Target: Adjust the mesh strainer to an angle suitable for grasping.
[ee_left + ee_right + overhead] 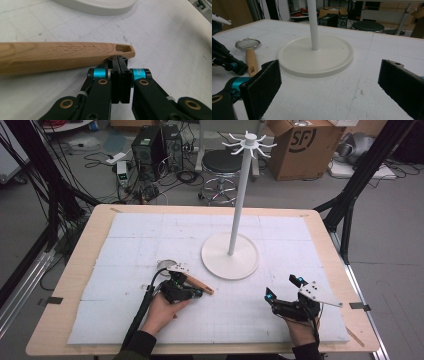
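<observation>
Two black two-jaw grippers work the white foam-covered table (pixel 125 320). The right gripper (pixel 283 287) rests low near the front edge, jaws spread wide and empty. The left gripper (pixel 120 59), jaws clenched together, tips touching the end of one wooden-handled small metal strainer (pixel 249 51), stamped "KITCHENTOOL". Beyond stands one white hook-topped pole stand (pixel 231 255).

Left gripper (pixel 120 58) with 2 black jaws, cyan collars, brass rivets, black cable, dark sleeves (pixel 141 343)
</observation>
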Demonstrator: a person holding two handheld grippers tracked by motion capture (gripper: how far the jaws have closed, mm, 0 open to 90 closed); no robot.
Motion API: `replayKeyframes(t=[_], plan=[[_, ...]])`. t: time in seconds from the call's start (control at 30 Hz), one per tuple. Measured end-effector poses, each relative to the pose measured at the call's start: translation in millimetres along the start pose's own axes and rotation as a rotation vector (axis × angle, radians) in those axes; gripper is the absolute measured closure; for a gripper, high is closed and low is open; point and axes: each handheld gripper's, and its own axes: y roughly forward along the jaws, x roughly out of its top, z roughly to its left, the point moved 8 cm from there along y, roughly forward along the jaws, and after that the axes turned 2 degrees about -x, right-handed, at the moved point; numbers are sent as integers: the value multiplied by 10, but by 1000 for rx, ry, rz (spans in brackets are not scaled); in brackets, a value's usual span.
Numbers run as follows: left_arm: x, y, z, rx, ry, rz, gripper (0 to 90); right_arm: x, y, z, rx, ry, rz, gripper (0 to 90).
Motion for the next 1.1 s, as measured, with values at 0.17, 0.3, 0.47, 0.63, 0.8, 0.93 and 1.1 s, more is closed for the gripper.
replayKeyframes(t=[0.17, 0.3, 0.47, 0.63, 0.8, 0.93, 1.1], plan=[[80, 77, 13, -10, 9, 6, 897, -4, -13, -2, 1, 2, 0, 39], [122, 68, 41, -31, -15, -19, 897, -9, -16, -17, -1, -1, -2, 39], [145, 55, 37, -43, -30, -43, 897, -12, -24, -28, -4, 3, -2, 39], [202, 12, 120, -37, -68, -91, 899, -12, -43, -42, -9, 8, -7, 40], [244, -84, 235, -23, -82, -125, 899, -20, -45, -55, -10, 10, -5, 39], [277, -136, 309, -11, -101, -145, 900, -15, -44, -63, -13, 8, -7, 39], [482, -171, 295, 20, -50, -136, 900, -9, -49, -58, -12, 6, -11, 40]])
